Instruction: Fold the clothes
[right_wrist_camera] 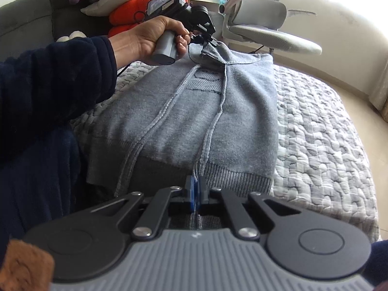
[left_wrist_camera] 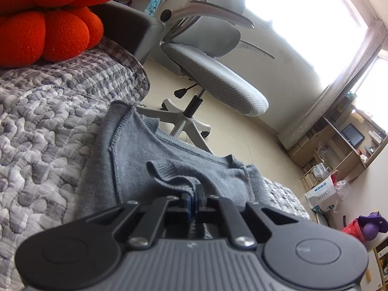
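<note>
A grey knitted sweater (right_wrist_camera: 184, 111) lies inside out on the quilted bedspread (right_wrist_camera: 315, 126), seams showing, with both sides folded in. My right gripper (right_wrist_camera: 197, 189) is shut on the ribbed hem at the near end. At the far end, a hand in a dark sleeve holds my left gripper (right_wrist_camera: 210, 44), which pinches a fold of the cloth and lifts it slightly. In the left wrist view the left gripper (left_wrist_camera: 194, 195) is shut on a raised flap of the sweater (left_wrist_camera: 150, 150), near the ribbed collar.
A red plush cushion (left_wrist_camera: 46, 21) sits on the bedspread (left_wrist_camera: 41, 121) at the upper left. A grey office chair (left_wrist_camera: 213, 72) stands on the floor just beyond the bed's edge. Shelves and bags (left_wrist_camera: 339, 169) line the wall at the right. Dark-clothed legs (right_wrist_camera: 36, 169) border the sweater's left side.
</note>
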`<state>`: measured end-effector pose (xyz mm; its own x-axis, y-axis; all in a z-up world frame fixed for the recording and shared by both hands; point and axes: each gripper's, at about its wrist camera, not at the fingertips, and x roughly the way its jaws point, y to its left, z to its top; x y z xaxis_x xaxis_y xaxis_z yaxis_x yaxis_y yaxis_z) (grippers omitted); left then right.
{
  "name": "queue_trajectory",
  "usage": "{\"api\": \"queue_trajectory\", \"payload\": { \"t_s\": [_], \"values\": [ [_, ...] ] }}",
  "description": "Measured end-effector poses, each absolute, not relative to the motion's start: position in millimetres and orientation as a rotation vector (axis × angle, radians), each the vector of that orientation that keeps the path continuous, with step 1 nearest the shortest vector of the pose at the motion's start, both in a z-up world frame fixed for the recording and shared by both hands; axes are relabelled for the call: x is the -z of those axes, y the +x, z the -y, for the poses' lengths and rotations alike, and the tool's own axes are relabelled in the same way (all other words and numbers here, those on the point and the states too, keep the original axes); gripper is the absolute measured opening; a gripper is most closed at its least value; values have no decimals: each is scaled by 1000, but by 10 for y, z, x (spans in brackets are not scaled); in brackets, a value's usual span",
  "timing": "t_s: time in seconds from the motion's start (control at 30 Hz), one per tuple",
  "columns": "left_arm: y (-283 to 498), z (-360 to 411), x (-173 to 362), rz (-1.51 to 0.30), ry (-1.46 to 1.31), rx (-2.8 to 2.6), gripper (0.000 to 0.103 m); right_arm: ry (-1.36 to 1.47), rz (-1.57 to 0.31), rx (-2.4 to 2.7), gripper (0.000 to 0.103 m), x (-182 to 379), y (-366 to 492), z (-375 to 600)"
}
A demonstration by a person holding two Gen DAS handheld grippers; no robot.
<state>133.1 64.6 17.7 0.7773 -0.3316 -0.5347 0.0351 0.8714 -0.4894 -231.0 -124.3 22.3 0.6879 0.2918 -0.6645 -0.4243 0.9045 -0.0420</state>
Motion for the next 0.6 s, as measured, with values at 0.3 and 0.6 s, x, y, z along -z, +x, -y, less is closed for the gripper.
{"api": "queue_trajectory", "payload": {
  "t_s": [0.3,0.6],
  "values": [
    [1278,-673,-264,-606,-465,205,3,-160,-723,-453,0,-298,-2376,1229],
    [1297,-784,-229,-637,-504,127,8,-135,-657,-456,15,-411,-2335,1411]
  ]
}}
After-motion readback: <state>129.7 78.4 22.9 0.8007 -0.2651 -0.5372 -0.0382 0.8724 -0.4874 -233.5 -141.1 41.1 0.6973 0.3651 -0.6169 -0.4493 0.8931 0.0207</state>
